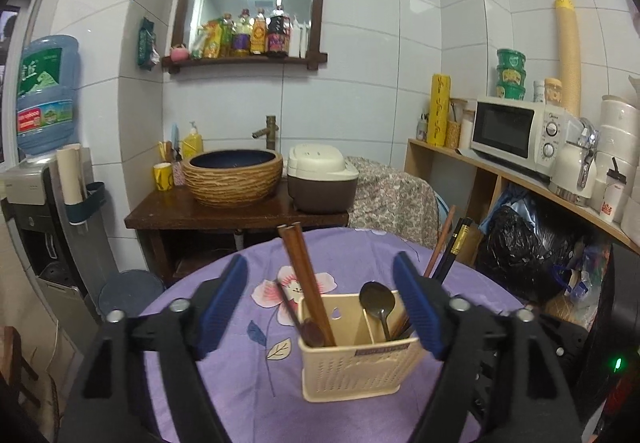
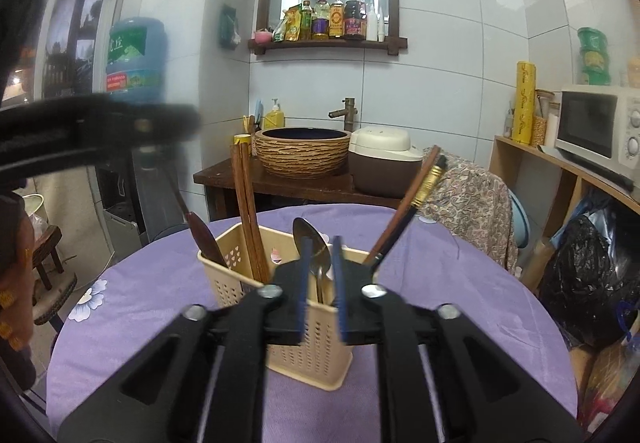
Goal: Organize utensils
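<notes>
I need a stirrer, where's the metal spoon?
The metal spoon stands bowl-up in the beige perforated caddy, in both views, in its middle compartment.

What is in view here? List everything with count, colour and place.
caddy: one, cream, on the tablecloth
tablecloth: one, purple floral, over the table
wooden chopsticks: a pair, brown, caddy's left compartment
dark wooden utensil: one, same compartment
metal spoon: one, silver, right of the divider
black chopstick: gold-banded, beside a brown one, caddy's right end
basin: one, brown, on a dark stand
rice cooker: one, cream and brown, beside the basin
microwave: one, white, right shelf
left gripper: black, blue pads, open
right gripper: same, narrowly open
</notes>
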Demonstrator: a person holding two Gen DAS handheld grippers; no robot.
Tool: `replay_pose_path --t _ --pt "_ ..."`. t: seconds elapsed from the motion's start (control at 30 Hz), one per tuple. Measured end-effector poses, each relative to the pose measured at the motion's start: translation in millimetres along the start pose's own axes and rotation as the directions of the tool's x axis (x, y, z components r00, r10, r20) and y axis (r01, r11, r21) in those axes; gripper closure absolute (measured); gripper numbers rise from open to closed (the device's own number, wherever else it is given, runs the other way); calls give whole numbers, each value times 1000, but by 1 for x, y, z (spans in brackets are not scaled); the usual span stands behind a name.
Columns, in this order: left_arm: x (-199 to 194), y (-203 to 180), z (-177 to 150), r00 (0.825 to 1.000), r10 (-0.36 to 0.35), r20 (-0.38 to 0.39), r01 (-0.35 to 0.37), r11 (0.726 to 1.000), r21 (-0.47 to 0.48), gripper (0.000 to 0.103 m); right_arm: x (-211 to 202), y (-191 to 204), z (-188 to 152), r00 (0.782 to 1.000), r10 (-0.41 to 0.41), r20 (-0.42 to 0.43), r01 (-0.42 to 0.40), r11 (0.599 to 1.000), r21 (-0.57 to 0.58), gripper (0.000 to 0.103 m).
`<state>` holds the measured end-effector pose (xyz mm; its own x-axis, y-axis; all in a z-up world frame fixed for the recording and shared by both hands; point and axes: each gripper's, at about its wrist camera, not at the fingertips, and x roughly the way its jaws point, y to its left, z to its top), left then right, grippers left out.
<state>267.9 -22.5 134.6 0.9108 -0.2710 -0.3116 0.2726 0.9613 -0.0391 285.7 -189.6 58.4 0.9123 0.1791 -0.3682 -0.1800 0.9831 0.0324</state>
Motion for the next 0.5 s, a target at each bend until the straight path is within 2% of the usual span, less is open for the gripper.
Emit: replay_pose_path --t 0.03,0.07,0.1,0.13,0.17,0.2,0.27,0.37,0.43,0.5 --pt "-11 2 -5 1000 -1 10 1 1000 9 21 -9 -3 -3 1000 6 10 -7 1000 18 38" --pt "-19 4 -11 1000 2 16 -3 1000 16 16 -17 -6 -5 1000 5 23 -6 999 41 32" --pt "-27 6 -17 1000 12 23 -12 1000 19 8 -27 -10 -9 999 1 36 -4 998 68 32" --pt "-38 9 -28 999 23 34 -23 1000 17 4 -37 -13 -13 1000 -10 25 8 996 87 31" --pt "-51 12 -42 998 26 51 -27 1000 14 5 -44 -14 -17 1000 -28 11 27 995 99 27" --pt "-59 14 -50 998 28 61 -29 1000 13 5 -56 -16 -24 998 -58 -7 58 991 118 18" --pt "-83 18 -78 994 52 99 -51 999 -14 5 -78 -16 -39 998 -61 -8 62 987 151 9" --pt "-117 16 -121 989 68 134 -64 997 -34 5 -114 -5 -75 997 -83 -5 82 983 165 6" --pt "-135 10 -143 985 106 136 -101 994 -42 5 -136 7 -102 996 -92 -7 92 983 157 6" --pt "-155 1 -167 985 106 137 -101 994 -40 5 -159 18 -122 995 -102 11 99 983 154 6"
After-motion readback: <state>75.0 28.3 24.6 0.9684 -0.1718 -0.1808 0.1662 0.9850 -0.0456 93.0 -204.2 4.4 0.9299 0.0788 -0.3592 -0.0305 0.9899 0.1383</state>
